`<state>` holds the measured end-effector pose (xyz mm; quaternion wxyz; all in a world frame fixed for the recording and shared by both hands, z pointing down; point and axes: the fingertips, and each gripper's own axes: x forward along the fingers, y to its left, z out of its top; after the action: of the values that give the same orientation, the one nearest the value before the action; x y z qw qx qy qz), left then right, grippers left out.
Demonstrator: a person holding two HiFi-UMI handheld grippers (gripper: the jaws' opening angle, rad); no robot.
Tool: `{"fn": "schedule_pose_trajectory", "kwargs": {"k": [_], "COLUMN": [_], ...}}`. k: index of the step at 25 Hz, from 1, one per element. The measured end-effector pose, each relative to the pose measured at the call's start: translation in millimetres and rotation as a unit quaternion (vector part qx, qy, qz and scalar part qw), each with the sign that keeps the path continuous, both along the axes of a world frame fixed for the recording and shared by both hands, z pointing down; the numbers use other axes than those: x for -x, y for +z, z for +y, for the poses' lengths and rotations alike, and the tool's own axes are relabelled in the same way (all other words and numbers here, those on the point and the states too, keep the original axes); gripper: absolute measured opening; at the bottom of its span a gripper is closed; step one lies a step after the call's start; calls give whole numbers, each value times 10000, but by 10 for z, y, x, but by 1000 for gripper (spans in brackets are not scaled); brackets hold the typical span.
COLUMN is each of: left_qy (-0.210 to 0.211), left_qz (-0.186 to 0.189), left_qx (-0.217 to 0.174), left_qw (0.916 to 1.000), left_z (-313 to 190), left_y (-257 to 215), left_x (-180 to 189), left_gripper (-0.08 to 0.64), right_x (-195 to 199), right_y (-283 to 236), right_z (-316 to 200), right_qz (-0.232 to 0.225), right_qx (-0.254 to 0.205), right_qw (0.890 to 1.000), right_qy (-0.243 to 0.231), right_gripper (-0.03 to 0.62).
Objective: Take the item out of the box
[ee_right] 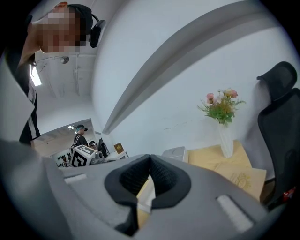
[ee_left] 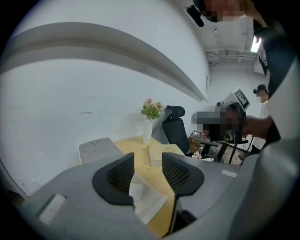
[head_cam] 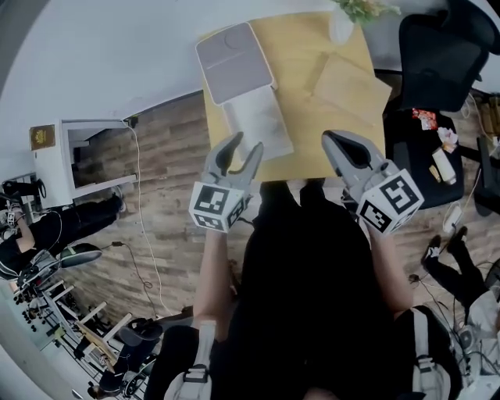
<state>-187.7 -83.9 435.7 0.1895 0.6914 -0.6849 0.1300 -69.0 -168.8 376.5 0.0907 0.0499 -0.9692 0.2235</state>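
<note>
A flat grey box (head_cam: 233, 61) lies shut at the far left corner of the wooden table (head_cam: 312, 47). Against its near side lies a white item in clear wrap (head_cam: 259, 123). My left gripper (head_cam: 246, 143) hovers over the table's near edge beside that item, open, with nothing between its jaws. In the left gripper view the left gripper (ee_left: 147, 164) looks out over the white item (ee_left: 145, 199) and the grey box (ee_left: 96, 149). My right gripper (head_cam: 330, 138) hangs at the near edge further right, shut and empty. The right gripper view shows the right gripper (ee_right: 150, 161) with its pads touching.
A flat brown cardboard box (head_cam: 349, 84) lies on the table's right half, and a white vase of flowers (head_cam: 344, 19) stands at the far edge. A black office chair (head_cam: 437, 62) stands to the right. A white cabinet (head_cam: 70, 156) and cables are on the floor at left.
</note>
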Motion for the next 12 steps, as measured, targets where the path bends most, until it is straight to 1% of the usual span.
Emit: {"fn": "schedule_pose_trajectory", "kwargs": {"k": [3, 6, 9, 12], "left_qy": [307, 607, 1050, 1480], "left_qz": [24, -61, -107, -197], "left_qx": [165, 408, 535, 663], "left_qw": [9994, 9973, 9930, 9866], "left_z": [-24, -29, -100, -137], "left_y": [116, 258, 382, 505], "left_x": [73, 119, 156, 210], "left_gripper": [175, 178, 190, 206], "right_x": [41, 53, 53, 106], "right_y": [-20, -41, -21, -18], "right_z": [25, 76, 121, 151], "right_qz": [40, 58, 186, 238], "right_qx": [-29, 11, -9, 13], "right_qw": [9998, 9993, 9978, 9954], "right_qy": [191, 361, 631, 923], "right_gripper": [3, 3, 3, 3]}}
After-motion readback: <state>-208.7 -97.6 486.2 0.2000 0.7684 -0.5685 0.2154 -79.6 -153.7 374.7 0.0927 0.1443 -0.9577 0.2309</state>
